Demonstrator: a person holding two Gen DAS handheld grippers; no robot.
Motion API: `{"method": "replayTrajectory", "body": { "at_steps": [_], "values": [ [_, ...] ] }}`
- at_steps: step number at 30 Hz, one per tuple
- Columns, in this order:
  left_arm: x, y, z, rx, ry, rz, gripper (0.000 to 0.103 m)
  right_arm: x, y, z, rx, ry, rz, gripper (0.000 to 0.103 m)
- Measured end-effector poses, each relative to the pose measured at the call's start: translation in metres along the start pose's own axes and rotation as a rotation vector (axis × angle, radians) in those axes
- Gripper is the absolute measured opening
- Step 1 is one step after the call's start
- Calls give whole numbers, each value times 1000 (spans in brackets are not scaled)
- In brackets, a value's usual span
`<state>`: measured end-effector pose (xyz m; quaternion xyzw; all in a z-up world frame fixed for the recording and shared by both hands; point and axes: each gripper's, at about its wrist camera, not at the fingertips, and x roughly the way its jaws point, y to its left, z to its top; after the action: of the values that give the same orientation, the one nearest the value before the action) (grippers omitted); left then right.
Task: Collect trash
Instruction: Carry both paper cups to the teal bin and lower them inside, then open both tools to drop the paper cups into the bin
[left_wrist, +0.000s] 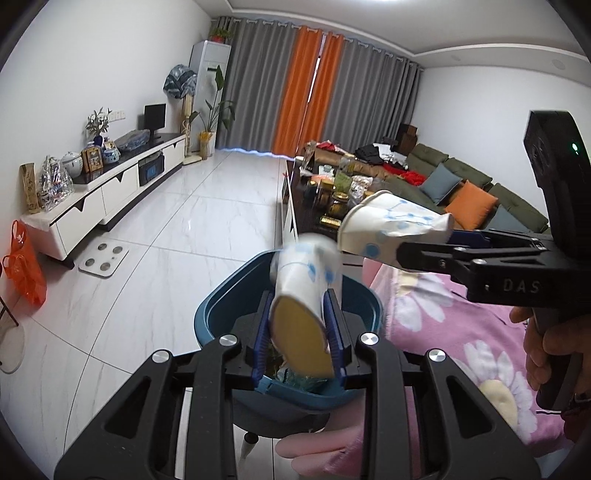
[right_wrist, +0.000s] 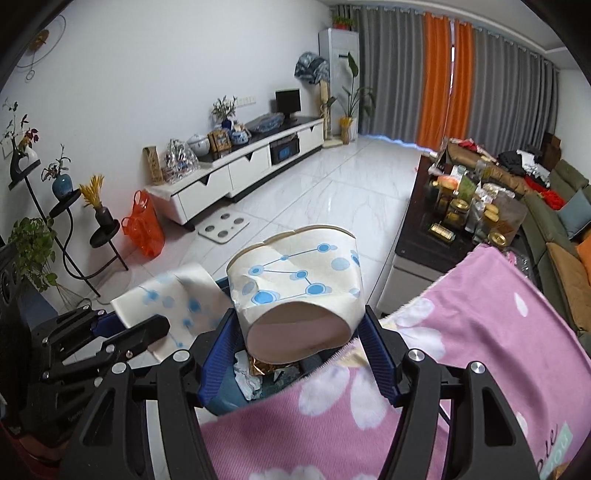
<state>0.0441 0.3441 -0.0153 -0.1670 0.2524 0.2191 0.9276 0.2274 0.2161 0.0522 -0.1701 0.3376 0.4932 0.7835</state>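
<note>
Fingers (left_wrist: 334, 325) on cup (left_wrist: 303, 295) — bin (left_wrist: 221, 314) (below)

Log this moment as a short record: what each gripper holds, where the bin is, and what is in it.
left gripper: shut on a paper cup with blue dots, base toward the camera
right gripper: shut on a crumpled paper cup with the same blue pattern
bin: blue, on the tiled floor beside a pink flowered blanket
bin contents: crumpled paper and wrappers already inside
cups versus bin: both held above the bin's opening, not yet dropped
</note>
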Motion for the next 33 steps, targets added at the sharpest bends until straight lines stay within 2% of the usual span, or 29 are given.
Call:
{"method": "replayTrajectory", "body": {
  "at_steps": [9,16,18,26,31,33],
  "values": [
    [48,-1,1,6,30,18,28,44,-4,6,5,86,18,63],
    [89,-6,6,22,56,11,28,59,-7,1,15,126,21,64],
    [103,-7,9,27,63,10,15,65,-11,0,29,138,23,64],
    [167,-13,19,22,103,-7,14,70,-19,-3,44,152,8,63],
    [182,-13,22,22,115,11,14,80,-21,-2,39,185,0,64],
    [182,-8,22,11,117,19,18,84,-20,-2,37,197,3,65]
  ]
}}
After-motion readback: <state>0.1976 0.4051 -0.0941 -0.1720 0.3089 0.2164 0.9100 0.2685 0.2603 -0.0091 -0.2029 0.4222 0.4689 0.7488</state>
